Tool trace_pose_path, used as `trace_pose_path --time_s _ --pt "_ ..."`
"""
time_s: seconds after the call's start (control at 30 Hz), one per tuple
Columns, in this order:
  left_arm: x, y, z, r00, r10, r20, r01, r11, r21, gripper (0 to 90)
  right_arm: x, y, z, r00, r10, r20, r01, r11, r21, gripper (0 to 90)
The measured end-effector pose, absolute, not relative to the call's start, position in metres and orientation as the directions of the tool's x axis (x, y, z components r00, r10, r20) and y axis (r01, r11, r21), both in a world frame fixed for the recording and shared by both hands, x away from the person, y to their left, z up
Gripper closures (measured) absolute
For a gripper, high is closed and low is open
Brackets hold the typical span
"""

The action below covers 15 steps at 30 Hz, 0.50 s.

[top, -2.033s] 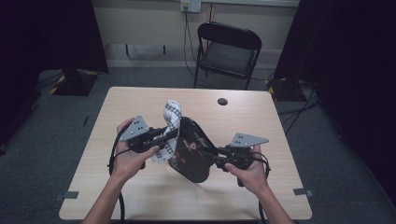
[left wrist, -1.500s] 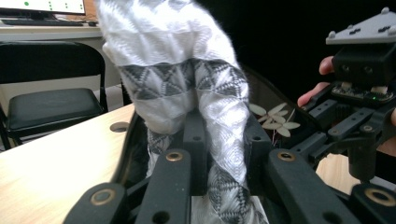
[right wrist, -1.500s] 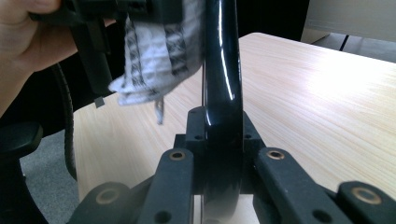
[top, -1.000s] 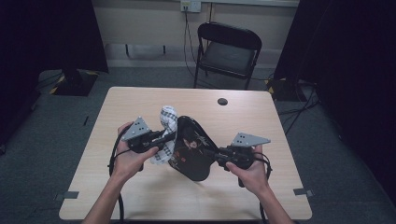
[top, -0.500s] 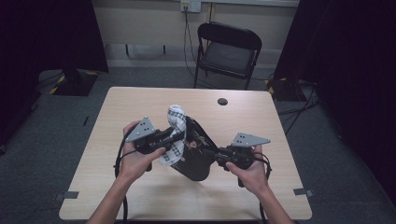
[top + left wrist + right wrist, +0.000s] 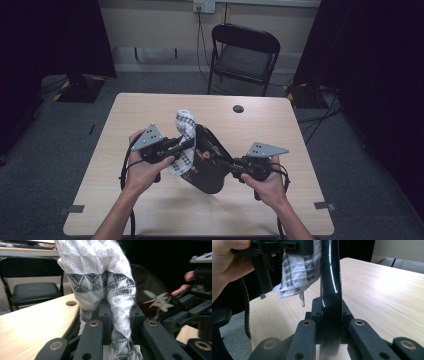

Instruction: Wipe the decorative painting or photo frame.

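Black plate (image 6: 207, 165), one; white cloth (image 6: 184, 131), one; grippers, two.

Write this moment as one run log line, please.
left gripper: shut on cloth | right gripper: shut on plate | cloth: against plate

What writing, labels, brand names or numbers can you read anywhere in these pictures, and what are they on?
None: no readable words, numbers or brand marks.
Black plate: a painted leaf-and-flower design, no lettering.
White cloth: a grey woven diamond pattern, no label in sight.
Wall socket: too small to tell any marking.
Left gripper and right gripper: bare black parts and plain grey plates.
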<state>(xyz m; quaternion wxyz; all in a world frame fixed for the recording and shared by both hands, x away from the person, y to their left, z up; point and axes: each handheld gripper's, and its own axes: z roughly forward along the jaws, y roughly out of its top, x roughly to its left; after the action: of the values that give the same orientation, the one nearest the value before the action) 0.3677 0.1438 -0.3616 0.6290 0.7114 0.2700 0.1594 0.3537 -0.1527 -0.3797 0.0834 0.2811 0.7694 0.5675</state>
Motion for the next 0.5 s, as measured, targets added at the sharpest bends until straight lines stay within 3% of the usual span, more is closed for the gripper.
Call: trace_pose_path --time_s 0.27,0.5 --pt "0.364 0.132 -0.359 0.830 0.550 -0.089 0.163 -0.087 0.983 77.6 0.354 -0.154 -0.380 -0.827 0.527 0.195 0.340 0.193 0.920 81.2" --pt "0.371 0.150 -0.359 0.781 0.616 -0.099 0.174 -0.063 0.983 77.6 0.355 -0.153 -0.380 -0.827 0.527 0.194 0.340 0.195 0.920 81.2"
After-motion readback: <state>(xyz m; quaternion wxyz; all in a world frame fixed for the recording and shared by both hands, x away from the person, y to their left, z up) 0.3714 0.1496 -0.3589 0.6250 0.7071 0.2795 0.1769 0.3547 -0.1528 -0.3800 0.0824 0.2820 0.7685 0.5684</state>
